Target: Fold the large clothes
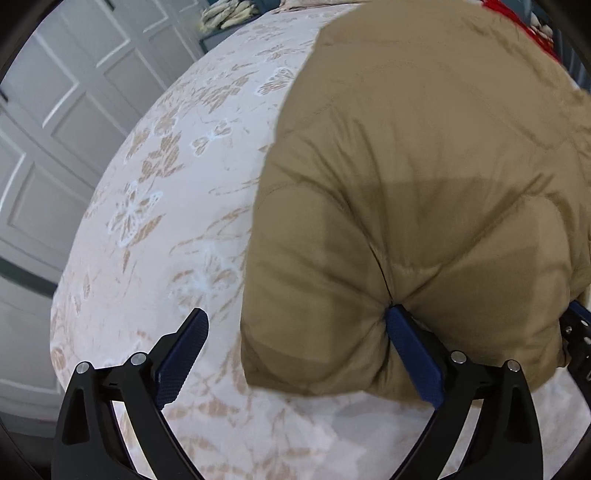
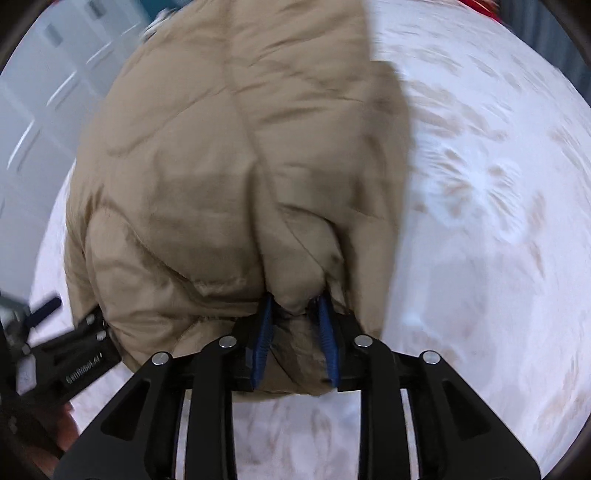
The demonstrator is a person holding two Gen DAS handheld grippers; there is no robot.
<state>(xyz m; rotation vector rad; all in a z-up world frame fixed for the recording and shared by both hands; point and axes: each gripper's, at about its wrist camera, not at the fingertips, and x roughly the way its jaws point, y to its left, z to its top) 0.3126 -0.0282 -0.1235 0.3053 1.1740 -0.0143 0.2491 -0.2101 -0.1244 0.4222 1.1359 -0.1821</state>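
Note:
A tan quilted puffer jacket (image 1: 424, 177) lies on a bed with a pale floral cover (image 1: 177, 192). My left gripper (image 1: 295, 332) is open at the jacket's near left corner; its right pad presses into the padded edge and its left pad is over the bare cover. In the right wrist view the jacket (image 2: 229, 166) fills the middle. My right gripper (image 2: 293, 306) is shut on a bunched fold of the jacket's near edge. The left gripper shows at the lower left (image 2: 70, 350) beside the jacket, and the right gripper's body at the left wrist view's right edge (image 1: 580, 332).
White panelled doors (image 1: 55, 129) stand to the left beyond the bed's edge. A pale fringed cloth (image 1: 229, 14) and something red (image 1: 524, 22) lie at the far end. Bare floral cover (image 2: 480, 221) spreads to the jacket's right.

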